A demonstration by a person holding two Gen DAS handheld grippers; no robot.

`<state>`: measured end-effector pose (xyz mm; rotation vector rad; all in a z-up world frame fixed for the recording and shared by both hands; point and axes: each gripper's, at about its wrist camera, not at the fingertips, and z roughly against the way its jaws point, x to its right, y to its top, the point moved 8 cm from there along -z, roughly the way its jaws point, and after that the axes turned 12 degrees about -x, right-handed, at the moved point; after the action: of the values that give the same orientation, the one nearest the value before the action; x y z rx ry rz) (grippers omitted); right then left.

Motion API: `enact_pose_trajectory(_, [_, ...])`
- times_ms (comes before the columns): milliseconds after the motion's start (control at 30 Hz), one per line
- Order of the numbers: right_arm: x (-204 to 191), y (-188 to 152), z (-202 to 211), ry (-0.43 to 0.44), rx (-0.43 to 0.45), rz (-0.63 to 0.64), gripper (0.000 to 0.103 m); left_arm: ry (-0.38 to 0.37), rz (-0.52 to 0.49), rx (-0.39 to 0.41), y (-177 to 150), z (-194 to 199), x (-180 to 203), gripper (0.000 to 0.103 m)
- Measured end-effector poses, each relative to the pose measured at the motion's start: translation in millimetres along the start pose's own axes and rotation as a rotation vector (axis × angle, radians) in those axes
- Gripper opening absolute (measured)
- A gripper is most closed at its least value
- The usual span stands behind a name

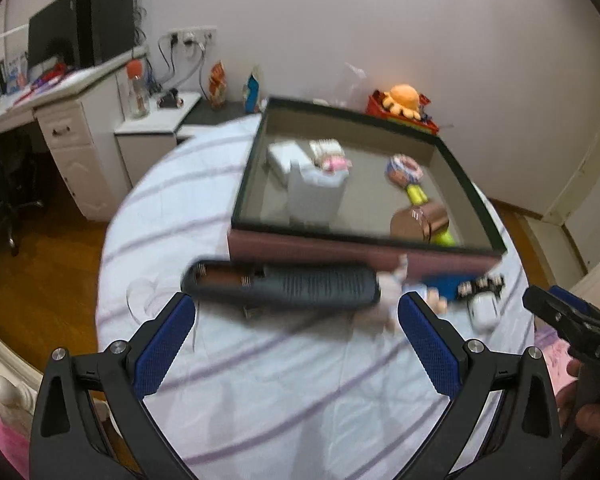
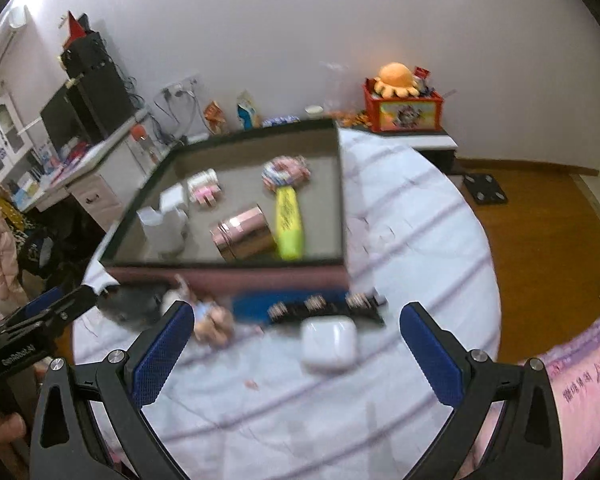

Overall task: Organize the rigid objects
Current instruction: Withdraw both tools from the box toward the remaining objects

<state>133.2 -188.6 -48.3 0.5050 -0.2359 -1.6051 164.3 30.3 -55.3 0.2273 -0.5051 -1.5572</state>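
A shallow dark-rimmed box (image 1: pixel 476 196) (image 2: pixel 342 184) stands on the round table. It holds a pink tin (image 2: pixel 244 234), a yellow marker (image 2: pixel 288 220), a round colourful toy (image 2: pixel 286 172), a white container (image 2: pixel 166 224) and a small pink-white pack (image 2: pixel 204 190). In front of the box lie a long dark remote-like case (image 1: pixel 284 286), a small doll (image 2: pixel 210 316), a blue-black battery holder (image 2: pixel 324 308) and a white earbud case (image 2: pixel 328 344). My left gripper (image 1: pixel 296 312) is open just short of the dark case. My right gripper (image 2: pixel 296 322) is open around the earbud case area.
The table wears a white cloth with purple stripes (image 1: pixel 280 392). A white desk with monitor (image 1: pixel 60 40) stands left. A red toy box with an orange plush (image 2: pixel 400 108) sits behind. Pink bedding (image 2: pixel 580 380) lies at right. Wooden floor surrounds the table.
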Motion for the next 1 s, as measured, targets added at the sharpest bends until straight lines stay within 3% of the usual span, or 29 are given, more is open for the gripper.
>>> enact_pose_trajectory(167, [14.0,-22.9,-15.2,-0.033,-0.059,-0.016,0.103,0.076,-0.052,-0.031,-15.9,-8.9,-1.7,0.103])
enact_pose_trajectory(567, [12.3,-31.4,-30.9,-0.056,-0.093,-0.002,0.103,0.046,-0.032,-0.035,-18.8,-15.9,-10.4,0.103])
enact_pose_trajectory(1000, [18.0,-32.9,-55.7,-0.068,-0.131,-0.036,0.1,0.081,-0.023,-0.058,-12.1,-41.0,-29.5,0.103])
